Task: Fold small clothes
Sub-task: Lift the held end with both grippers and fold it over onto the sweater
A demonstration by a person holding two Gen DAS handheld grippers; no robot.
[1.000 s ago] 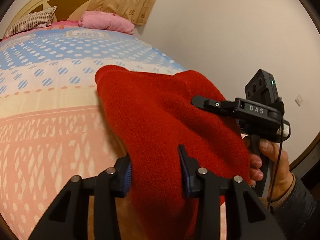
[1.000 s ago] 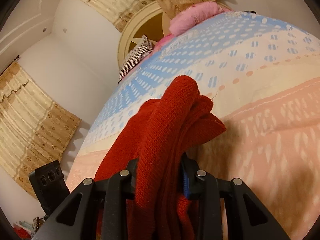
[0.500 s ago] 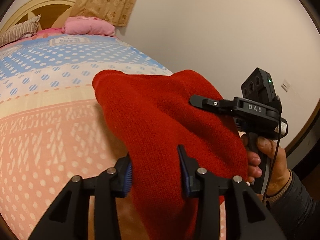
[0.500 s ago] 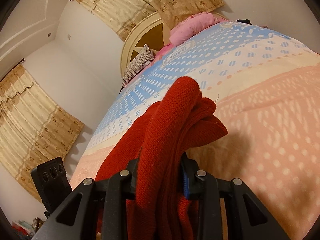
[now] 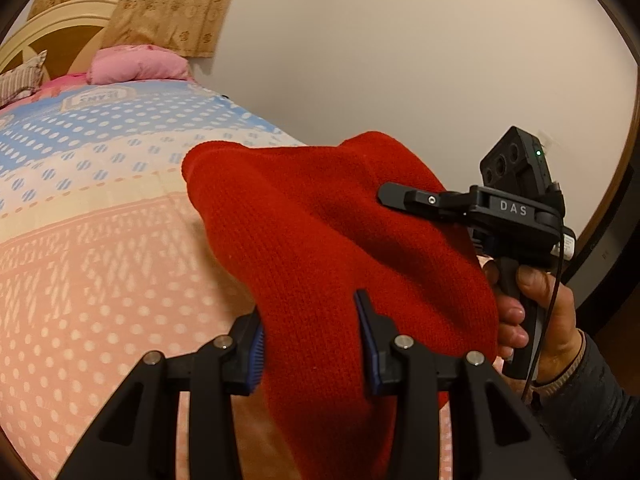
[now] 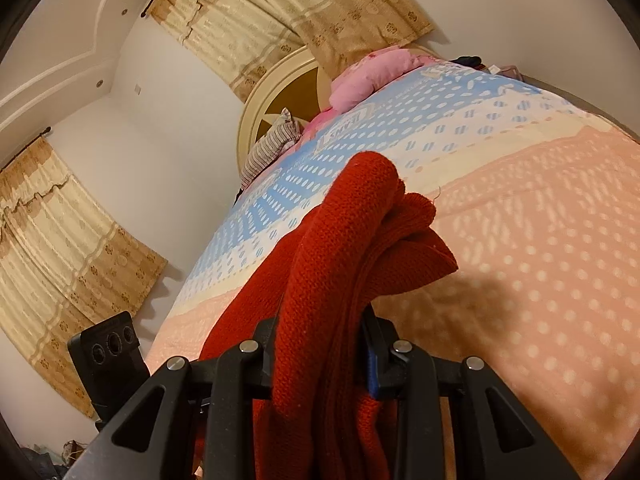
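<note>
A red knitted garment (image 5: 320, 240) hangs bunched in the air above the bed, held by both grippers. My left gripper (image 5: 312, 344) is shut on its lower part, the blue-padded jaws pressing the knit from both sides. My right gripper (image 6: 324, 352) is shut on a thick bunch of the same garment (image 6: 352, 240), whose folded edges stick out ahead of the jaws. In the left wrist view the right gripper (image 5: 472, 208) shows at the right, held by a hand (image 5: 536, 304), its finger against the garment's far side.
The bed (image 5: 100, 260) has a dotted cover in blue, cream and pink bands. A pink pillow (image 5: 136, 66) and a striped pillow (image 6: 268, 152) lie by the round headboard (image 6: 280, 84). Curtains (image 6: 60, 248) and white walls surround it.
Both grippers keep their hold on the garment. The views have tilted slightly, with the bed sitting a little lower and further off than before.
</note>
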